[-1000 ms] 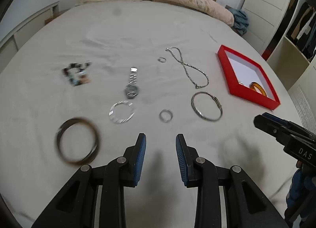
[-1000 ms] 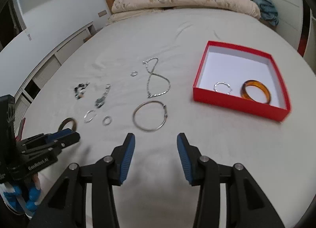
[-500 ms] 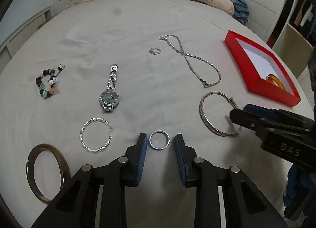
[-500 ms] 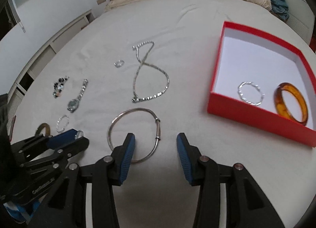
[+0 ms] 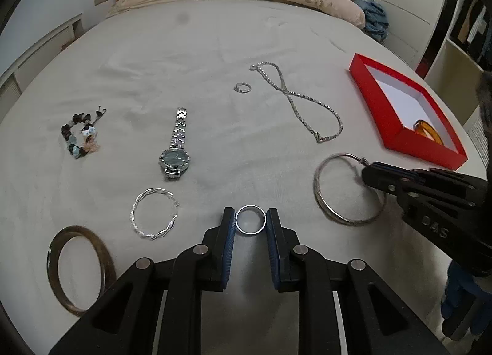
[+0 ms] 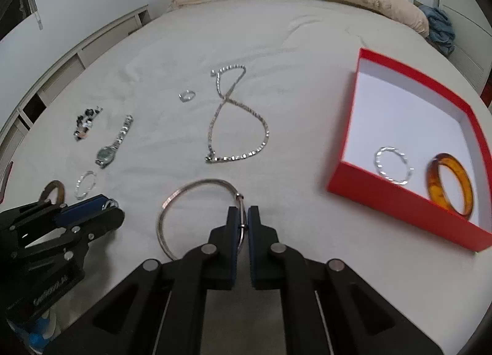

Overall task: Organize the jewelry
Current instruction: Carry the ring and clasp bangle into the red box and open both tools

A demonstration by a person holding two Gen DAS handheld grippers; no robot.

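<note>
White bedsheet fills both views, with a beige quilt bunched at the headboard behind. Half a second ago both pairs of jaws stood wide above the sheet; now we have brought both down and in.

Our left gripper (image 5: 250, 222) has its jaws narrowed so that its blue pads sit on either side of a plain silver ring (image 5: 250, 224), touching or nearly touching it. Our right gripper (image 6: 239, 225) has its jaws almost closed, pinching the thin wire of a large silver bangle (image 6: 200, 216) close to its clasp. Both pieces appear to lie on the sheet, not yet lifted.

Further out on the left are a twisted silver bracelet (image 5: 154, 217), a dark bangle (image 5: 79, 265), a watch (image 5: 175, 152) and a beaded bracelet (image 5: 79, 136). Beyond lie a small ring (image 5: 242, 88) and a chain necklace (image 6: 235, 121).

To the right sits the red box (image 6: 384, 198), which holds an amber bangle (image 6: 450, 184) and a thin silver bracelet (image 6: 393, 165). We judge that two pieces are now gripped, ready to be carried to that box, with six others left on the sheet.
</note>
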